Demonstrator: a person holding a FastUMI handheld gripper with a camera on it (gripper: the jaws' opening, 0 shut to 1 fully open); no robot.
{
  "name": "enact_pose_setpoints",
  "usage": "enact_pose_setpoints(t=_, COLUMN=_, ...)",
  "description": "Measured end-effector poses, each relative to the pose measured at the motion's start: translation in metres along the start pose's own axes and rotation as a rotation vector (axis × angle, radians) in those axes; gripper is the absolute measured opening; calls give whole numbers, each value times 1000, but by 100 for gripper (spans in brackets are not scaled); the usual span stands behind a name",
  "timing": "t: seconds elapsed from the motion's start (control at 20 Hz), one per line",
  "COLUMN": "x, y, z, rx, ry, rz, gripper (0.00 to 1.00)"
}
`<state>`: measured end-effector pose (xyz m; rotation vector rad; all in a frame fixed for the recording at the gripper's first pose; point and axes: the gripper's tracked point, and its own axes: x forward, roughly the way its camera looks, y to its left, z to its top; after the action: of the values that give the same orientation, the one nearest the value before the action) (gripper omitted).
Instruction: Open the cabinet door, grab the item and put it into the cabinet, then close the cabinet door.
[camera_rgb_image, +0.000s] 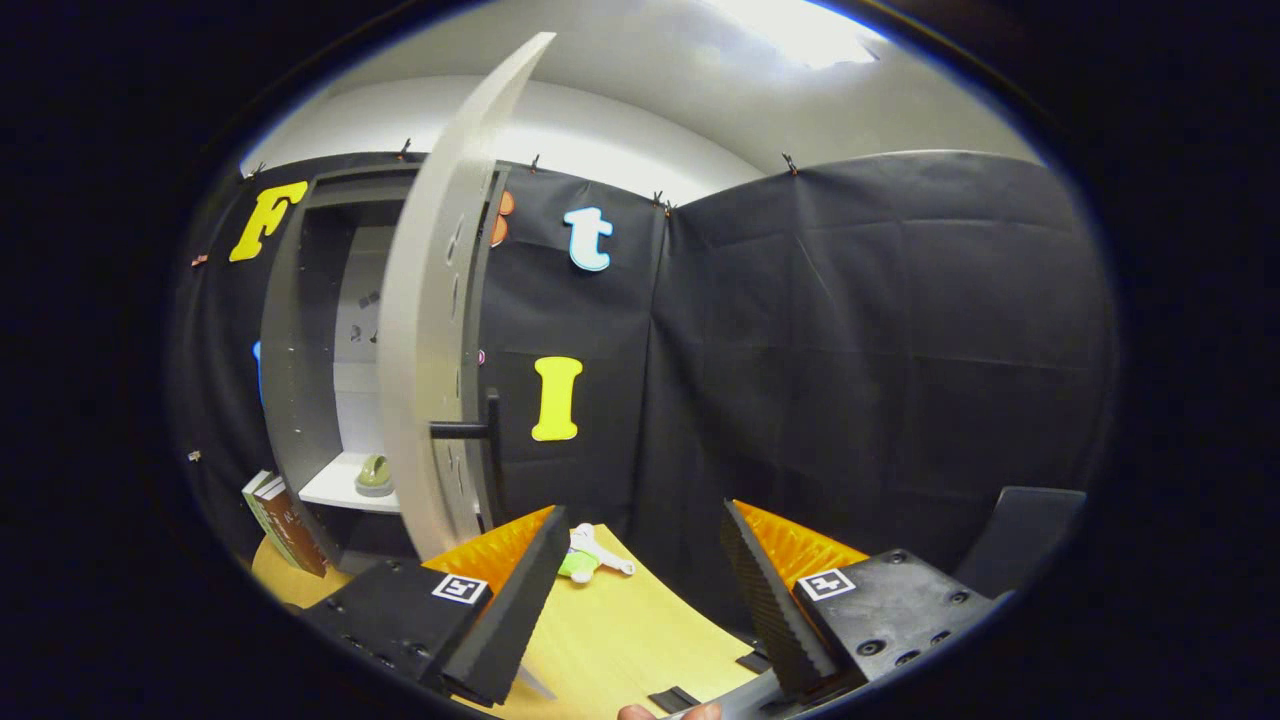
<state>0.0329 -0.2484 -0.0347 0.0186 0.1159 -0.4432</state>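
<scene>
The tool (640, 560) is wide open and holds nothing; bare bench (640, 640) shows in the gap between its fingers (520, 600).

The cabinet (300, 380) stands at the far left of the bench, against the booth wall (850, 350). Its door (430, 350) is swung open, edge-on toward the tool, with the dark bar handle (465, 430) on its outer face. Inside, a pale shelf (335, 485) carries a small green-grey object (375, 475); what it is cannot be told.

The item (590, 555), a small toy in white and light green, lies on the bench just ahead of the left finger, near the foot of the open door and outside the cabinet. The tool is not in contact with it.

Books (285, 525) lean against the cabinet's left side. A dark chair back (1025, 535) stands beyond the right finger. A fingertip (665, 712) shows below the fingers.
</scene>
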Motion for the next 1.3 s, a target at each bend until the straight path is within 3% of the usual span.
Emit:
enact_pose_setpoints(t=0.2, x=8, y=23, z=-14, rx=84, ry=47, rz=55, gripper=95)
enact_pose_setpoints(t=0.45, x=-7, y=41, z=-12, rx=41, ry=44, rz=63, gripper=93)
enact_pose_setpoints(t=0.7, x=-29, y=79, z=-12, rx=78, ry=43, rz=107, gripper=93)
enact_pose_setpoints(t=1.3, x=-64, y=235, z=-14, rx=170, ry=80, rz=372, gripper=96)
